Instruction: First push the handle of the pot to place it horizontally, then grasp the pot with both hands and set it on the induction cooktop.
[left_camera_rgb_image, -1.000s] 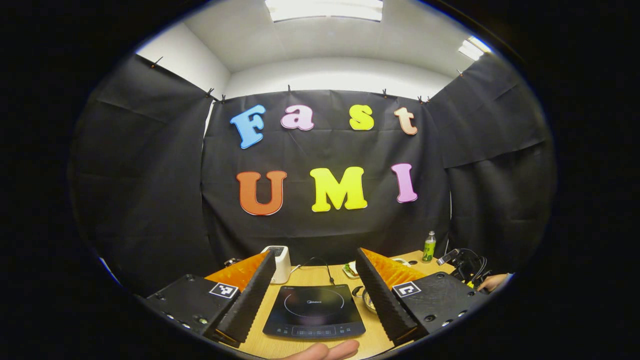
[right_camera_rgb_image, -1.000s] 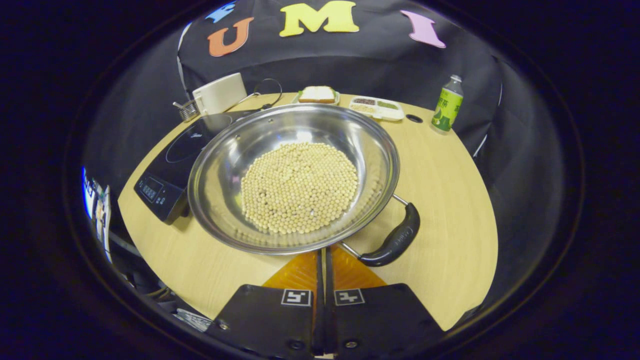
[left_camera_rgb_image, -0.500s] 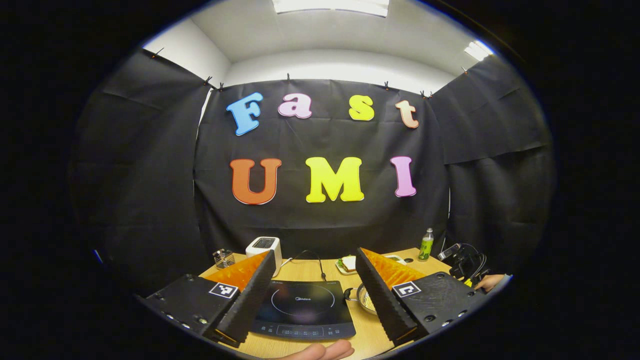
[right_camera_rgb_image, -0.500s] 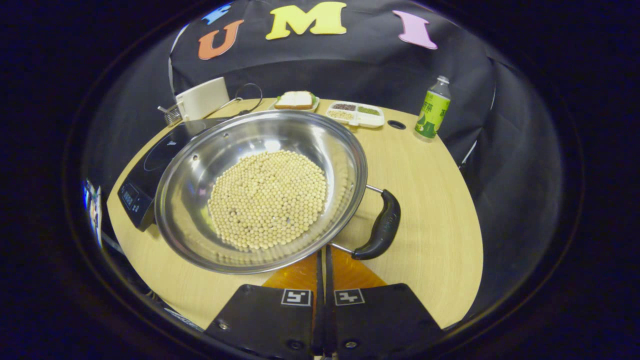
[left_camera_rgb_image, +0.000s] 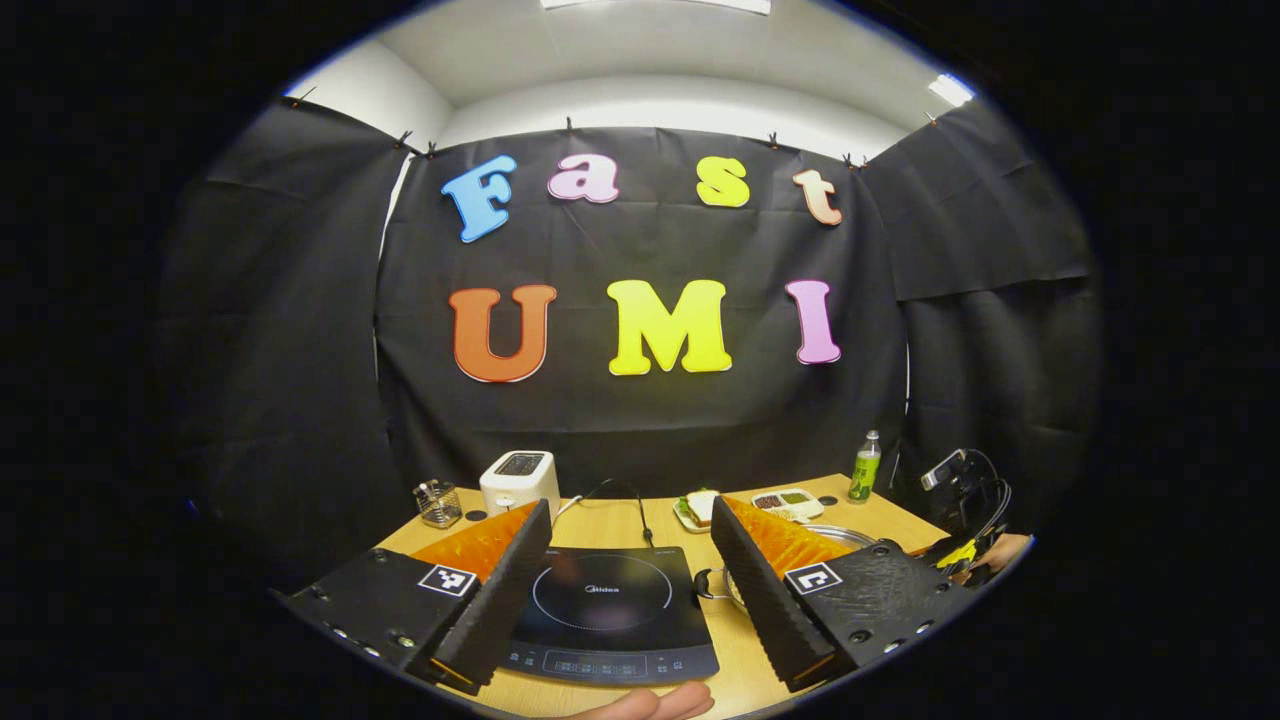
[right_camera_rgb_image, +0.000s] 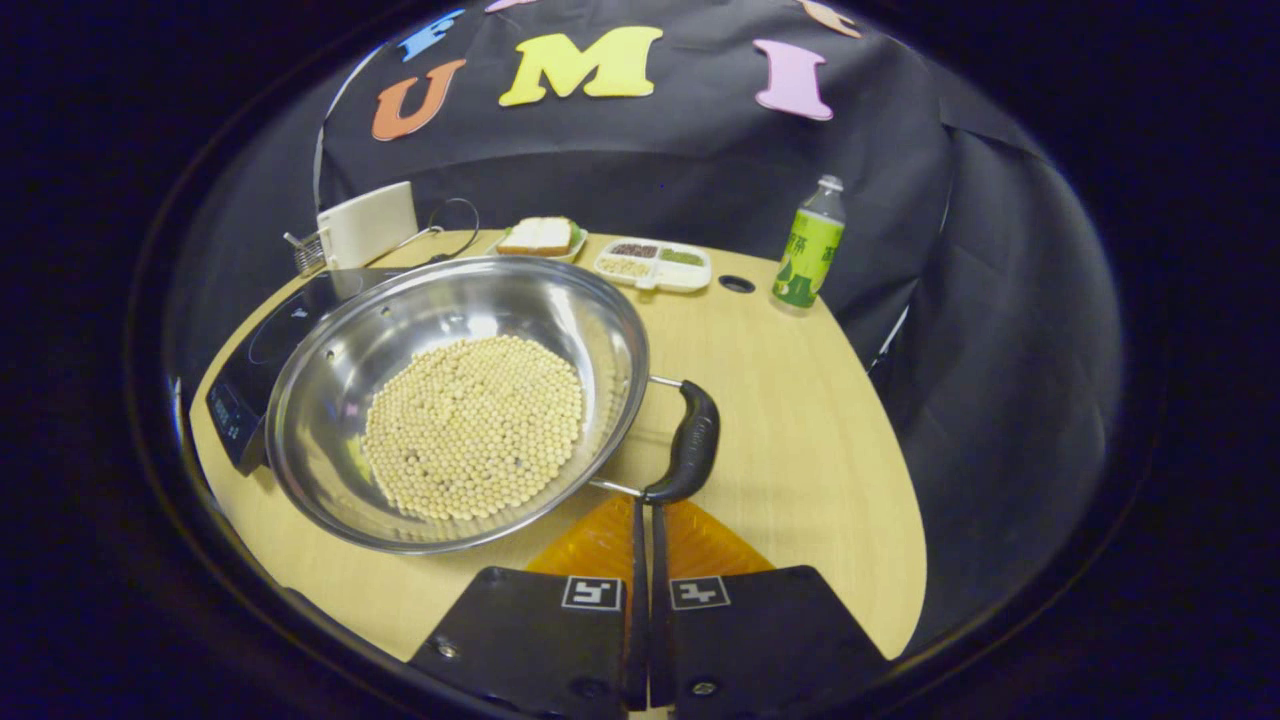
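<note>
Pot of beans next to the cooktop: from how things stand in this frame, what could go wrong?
1. The pot holds loose beans; a hard shove on the handle or a tilted lift could spill them.
2. The pot's rim overlaps the induction cooktop, so turning it may knock the cooktop.
3. The right gripper is shut by the handle's end and could slip off it; the left gripper is open, away from the pot.
</note>
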